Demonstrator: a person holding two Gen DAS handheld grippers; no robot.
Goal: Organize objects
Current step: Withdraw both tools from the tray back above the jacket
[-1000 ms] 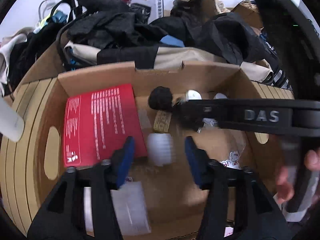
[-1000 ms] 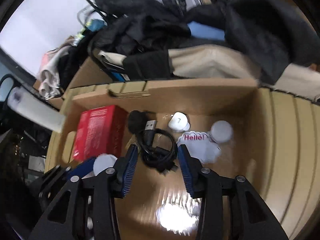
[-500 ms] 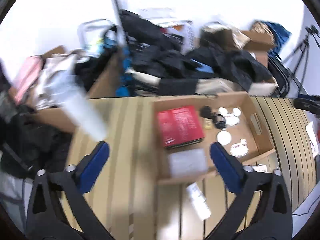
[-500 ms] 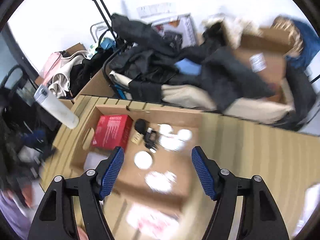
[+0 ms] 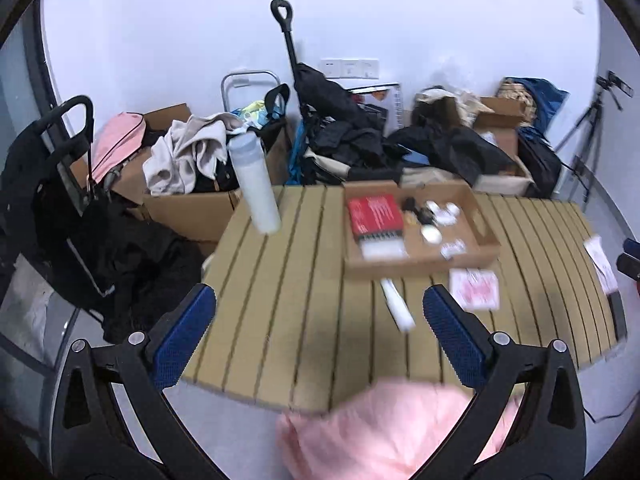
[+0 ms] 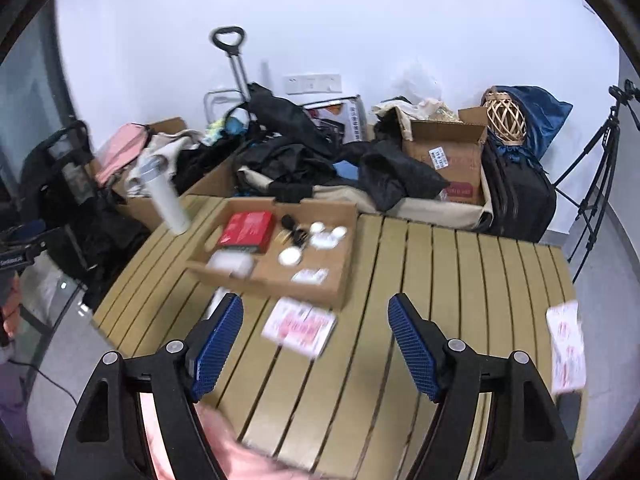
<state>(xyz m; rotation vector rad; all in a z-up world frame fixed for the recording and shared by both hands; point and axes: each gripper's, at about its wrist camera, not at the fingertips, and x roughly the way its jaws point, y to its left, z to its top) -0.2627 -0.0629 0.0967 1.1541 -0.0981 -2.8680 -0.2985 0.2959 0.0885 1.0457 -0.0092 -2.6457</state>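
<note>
A shallow cardboard box (image 5: 486,236) (image 6: 344,284) sits on the slatted table (image 5: 288,280) (image 6: 460,280). In it lie a red box (image 5: 374,214) (image 6: 248,226), a black cable (image 6: 294,232), a white round lid (image 6: 289,257) and other small white items. A white tube (image 5: 397,310) and a pink-printed packet (image 5: 475,290) (image 6: 300,326) lie on the table in front of the box. My left gripper (image 5: 318,334) is open and empty, well back from the box. My right gripper (image 6: 316,344) is open and empty, above the table's near part.
A white bottle (image 5: 256,184) (image 6: 164,196) stands at the table's far left corner. Another printed packet (image 6: 566,344) lies at the right edge. Bags, clothes and cardboard boxes (image 6: 444,156) pile up behind the table. A tripod (image 6: 600,160) stands at right. Pink fabric (image 5: 392,432) is below.
Both grippers have pulled up and back out of the cardboard box and opened wide. The white lid the left gripper hovered over lies in the box.
</note>
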